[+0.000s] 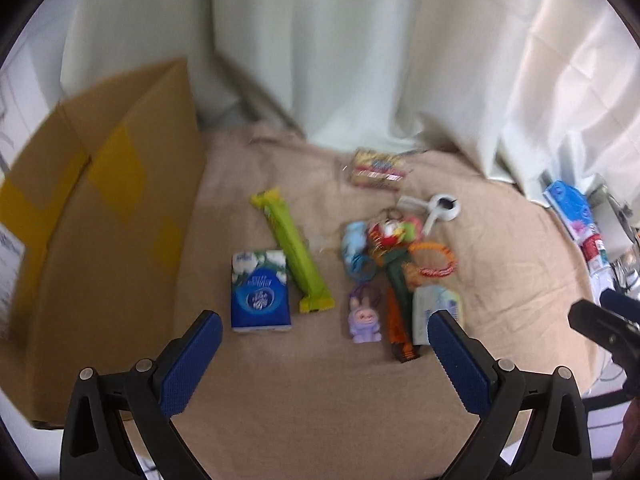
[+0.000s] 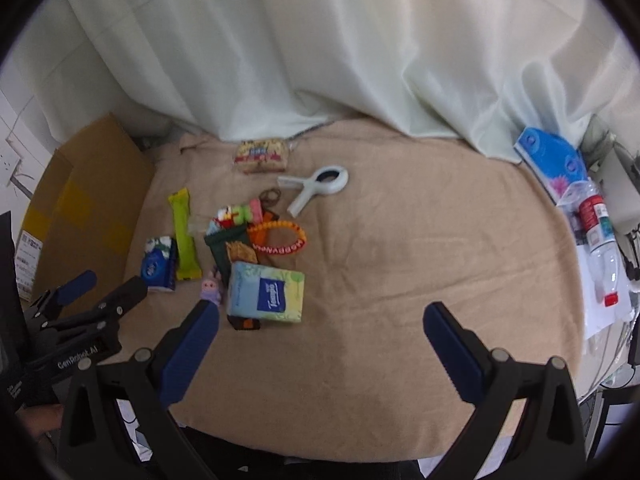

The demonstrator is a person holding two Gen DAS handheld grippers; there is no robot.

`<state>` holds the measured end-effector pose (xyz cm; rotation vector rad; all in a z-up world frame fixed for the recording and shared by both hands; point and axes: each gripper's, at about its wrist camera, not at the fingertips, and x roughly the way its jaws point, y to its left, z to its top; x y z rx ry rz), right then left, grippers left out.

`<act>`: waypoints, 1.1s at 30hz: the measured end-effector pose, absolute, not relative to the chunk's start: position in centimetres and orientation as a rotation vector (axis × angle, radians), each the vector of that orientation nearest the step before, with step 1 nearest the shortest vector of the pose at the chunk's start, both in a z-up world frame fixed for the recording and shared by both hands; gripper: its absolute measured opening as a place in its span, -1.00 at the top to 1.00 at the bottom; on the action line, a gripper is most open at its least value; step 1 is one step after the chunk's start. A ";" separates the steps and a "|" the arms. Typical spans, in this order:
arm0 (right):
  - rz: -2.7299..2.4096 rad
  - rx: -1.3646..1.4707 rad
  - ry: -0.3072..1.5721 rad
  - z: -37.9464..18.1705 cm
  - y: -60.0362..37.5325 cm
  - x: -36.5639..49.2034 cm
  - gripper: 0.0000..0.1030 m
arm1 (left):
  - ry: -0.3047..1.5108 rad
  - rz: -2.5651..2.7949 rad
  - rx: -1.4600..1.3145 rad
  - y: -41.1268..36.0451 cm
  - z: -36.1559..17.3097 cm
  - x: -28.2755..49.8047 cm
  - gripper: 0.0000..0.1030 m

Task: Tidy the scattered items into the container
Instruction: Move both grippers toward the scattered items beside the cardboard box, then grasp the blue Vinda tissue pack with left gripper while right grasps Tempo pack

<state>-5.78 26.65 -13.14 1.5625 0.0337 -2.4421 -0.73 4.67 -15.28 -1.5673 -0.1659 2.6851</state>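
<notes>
1. Hovering over the near edge of the beige cloth-covered worktop [image 2: 400, 240], both grippers are empty. The left gripper [image 1: 325, 354] has its blue-padded fingers spread wide apart with nothing between them, and the right gripper [image 2: 322, 342] is spread wide too, same story.
2. The container is a cardboard box [image 1: 100, 220] sitting along the left edge of the worktop, with yellow tape patches on its side. Can't see inside it from either view.
3. All the scattered stuff is still out on the cloth, bunched toward the left-middle. Closest to the box is a blue tissue pack [image 1: 261, 294], and touching its right side is a long lime-green snack bar [image 1: 294, 252], lying on a diagonal.
4. Further right there's a little purple bunny figure [image 1: 363, 320], and next to it a pale Tempo tissue pack [image 2: 266, 292] partly on top of a dark green and orange thing I can't really make out.
5. Behind those is a messy pile: an orange beaded bracelet [image 2: 278, 238] with letters on it, plus some small colourful toys, too blurry to name.
6. Toward the far edge there's a white plastic clip [image 2: 316, 188] and a yellow snack packet [image 2: 261, 156] right by the white curtain [image 2: 320, 40].
7. Off the right edge, a plastic bottle [image 2: 600, 256] and a blue pack lie in some clutter.
</notes>
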 end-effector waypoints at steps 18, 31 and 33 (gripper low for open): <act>-2.261 1.612 0.005 -20.3 22.9 -9.3 -0.80 | -0.152 2.719 -1.656 1.2 -22.3 -4.5 -1.00; -2.224 1.634 -0.026 -21.2 22.6 -9.9 -0.63 | -0.201 2.734 -1.651 0.6 -23.5 -5.5 -0.75; -2.225 1.630 -0.011 -21.2 22.5 -9.9 -0.63 | -0.196 2.730 -1.673 0.4 -23.8 -5.5 -0.64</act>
